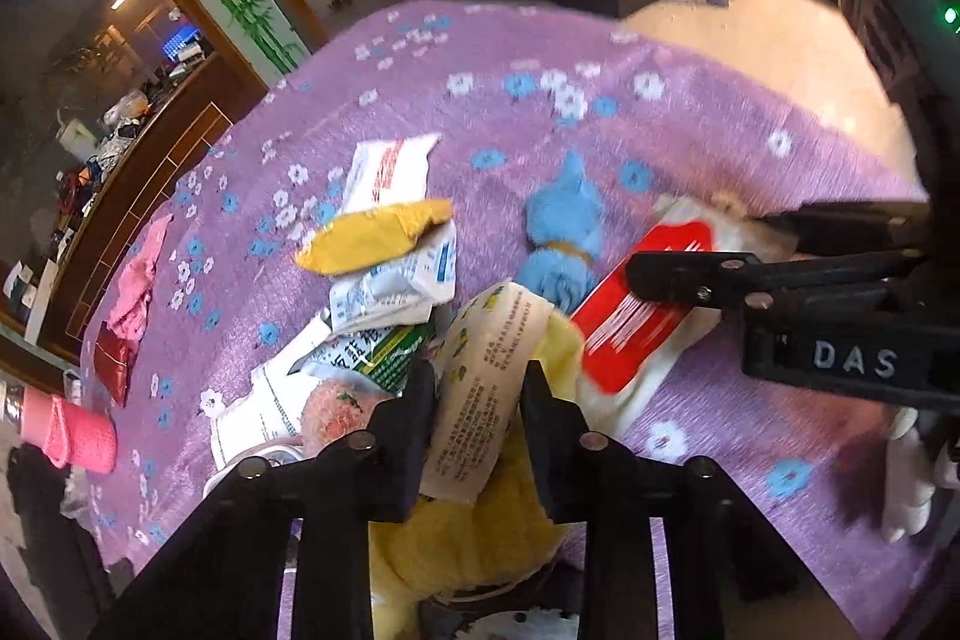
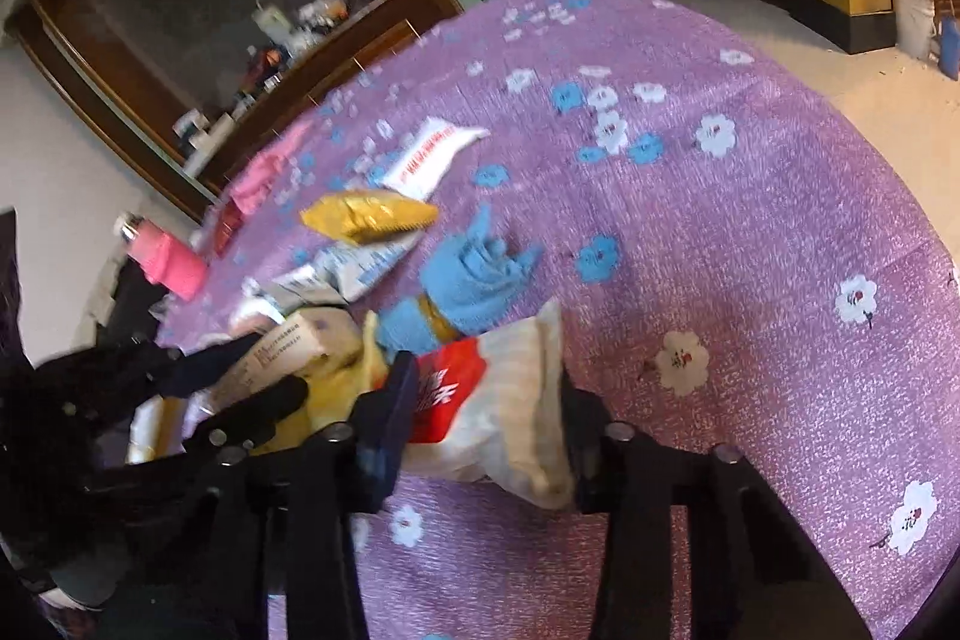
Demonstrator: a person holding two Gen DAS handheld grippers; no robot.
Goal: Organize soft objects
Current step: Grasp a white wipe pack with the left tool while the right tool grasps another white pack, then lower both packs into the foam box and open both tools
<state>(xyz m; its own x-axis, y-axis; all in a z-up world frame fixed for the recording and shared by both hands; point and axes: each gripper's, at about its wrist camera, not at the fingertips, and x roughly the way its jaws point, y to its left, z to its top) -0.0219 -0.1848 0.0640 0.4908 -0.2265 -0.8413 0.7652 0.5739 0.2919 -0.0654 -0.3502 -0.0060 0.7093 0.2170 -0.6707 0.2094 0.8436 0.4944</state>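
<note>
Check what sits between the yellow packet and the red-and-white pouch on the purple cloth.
The blue cloth toy lies between the yellow packet and the red-and-white pouch, clearest in the right wrist view; the left wrist view shows the same order.

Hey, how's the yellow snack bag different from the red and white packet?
The yellow snack bag lies loose on other packets in the pile; the red and white packet is pinched in the right tongs. The yellow one is plain gold, the other bears a red label. Both are soft, crinkly pouches.
</note>
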